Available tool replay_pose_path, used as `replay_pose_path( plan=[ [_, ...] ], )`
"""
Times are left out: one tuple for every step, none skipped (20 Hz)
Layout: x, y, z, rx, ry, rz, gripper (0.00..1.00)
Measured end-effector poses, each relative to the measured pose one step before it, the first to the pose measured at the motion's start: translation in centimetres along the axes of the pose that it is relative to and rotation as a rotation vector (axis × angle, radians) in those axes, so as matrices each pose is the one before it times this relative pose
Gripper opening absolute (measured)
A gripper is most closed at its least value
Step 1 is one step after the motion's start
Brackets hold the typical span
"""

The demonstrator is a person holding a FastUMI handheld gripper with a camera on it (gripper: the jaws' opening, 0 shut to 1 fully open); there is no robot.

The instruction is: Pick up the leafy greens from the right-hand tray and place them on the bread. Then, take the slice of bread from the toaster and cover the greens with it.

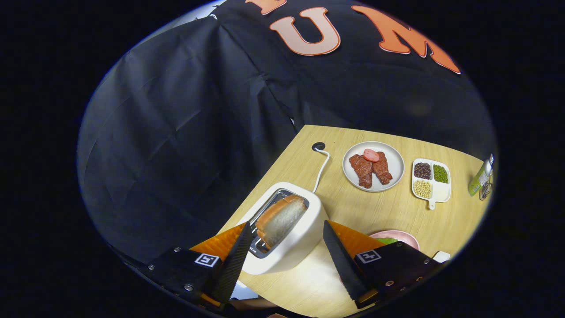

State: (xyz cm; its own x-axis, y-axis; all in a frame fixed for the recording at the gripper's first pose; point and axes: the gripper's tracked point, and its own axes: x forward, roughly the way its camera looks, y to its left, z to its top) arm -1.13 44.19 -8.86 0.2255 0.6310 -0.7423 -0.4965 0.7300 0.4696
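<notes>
- Gripper (284, 229): fingers spread wide, holding nothing. They sit above the bench, one on each side of the toaster's near end, not touching it.
- Left finger (234, 260): tip next to the toaster's near left corner, close to the slot opening.
- Toaster (300, 238): white, near the bench's left edge, between the fingers and running on ahead of them. Slot faces up.
- Bread slice (280, 218): upright in the toaster slot, top edge sticking out above the rim, crust brown. It lies between the two fingertips, nearer the left one.
- Cord (323, 165): white, runs from the back of the toaster to a round dark cable hole in the bench.
- Right finger (342, 260): tip just beside the toaster's right wall.
- Pink plate (408, 238): just past the right finger, mostly hidden by the gripper body. Leafy greens (386, 240) show on it as a small green patch.
- Grey plate (395, 174): well beyond the fingers, carries two brown meat pieces and a red slice.
- Divided white dish (441, 192): right of the grey plate, three compartments with dark, green and pale beans.
- Green bottle (480, 179): at the bench's far right edge.
- Bench (375, 212): light wood.
</notes>
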Motion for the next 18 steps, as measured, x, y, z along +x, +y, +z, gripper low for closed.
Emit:
replay_pose_path(
  plan=[
    [0.507, 0.426, 0.247, 0.00391, 0.01002, 0.00225, 0.96],
    [0.546, 0.236, 0.158, -0.00162, 0.01723, -0.00505, 0.96],
    [0.66, 0.113, -0.017, 0.00015, 0.01841, -0.00555, 0.96],
    [0.573, 0.043, -0.044, 0.0035, 0.0217, -0.00827, 0.95],
    [0.579, 0.176, -0.101, 0.00915, 0.01933, -0.00474, 0.96],
    [0.761, 0.102, -0.075, 0.0135, 0.02337, 0.00066, 0.96],
    [0.46, 0.264, -0.114, 0.01347, 0.01859, 0.00558, 0.93],
    [0.511, 0.107, 0.073, 0.01174, 0.01531, 0.00088, 0.92],
    [0.497, -0.288, -0.017, 0.00693, 0.00972, -0.00916, 0.88],
    [0.475, -0.259, 0.106, 0.0021, 0.00628, -0.01003, 0.86],
    [0.281, -0.199, -0.075, 0.00547, 0.00733, -0.0089, 0.83],
    [0.213, -0.219, -0.137, 0.00605, 0.01096, -0.00649, 0.81],
    [0.198, -0.28, -0.121, 0.00622, 0.00426, -0.00833, 0.75],
    [0.165, -0.429, -0.15, 0.00291, 0.01011, -0.00491, 0.69],
    [-0.003, -0.265, -0.065, 0.01066, 0.00127, -0.00691, 0.64],
    [-0.199, -0.008, 0.21, 0.01271, -0.00737, 0.00877, 0.6],
    [-0.486, -0.012, 0.167, 0.00983, -0.01109, 0.00218, 0.47],
    [-0.459, -0.351, 0.218, 0.00293, -0.01643, -0.00525, 0.4]
  ],
)
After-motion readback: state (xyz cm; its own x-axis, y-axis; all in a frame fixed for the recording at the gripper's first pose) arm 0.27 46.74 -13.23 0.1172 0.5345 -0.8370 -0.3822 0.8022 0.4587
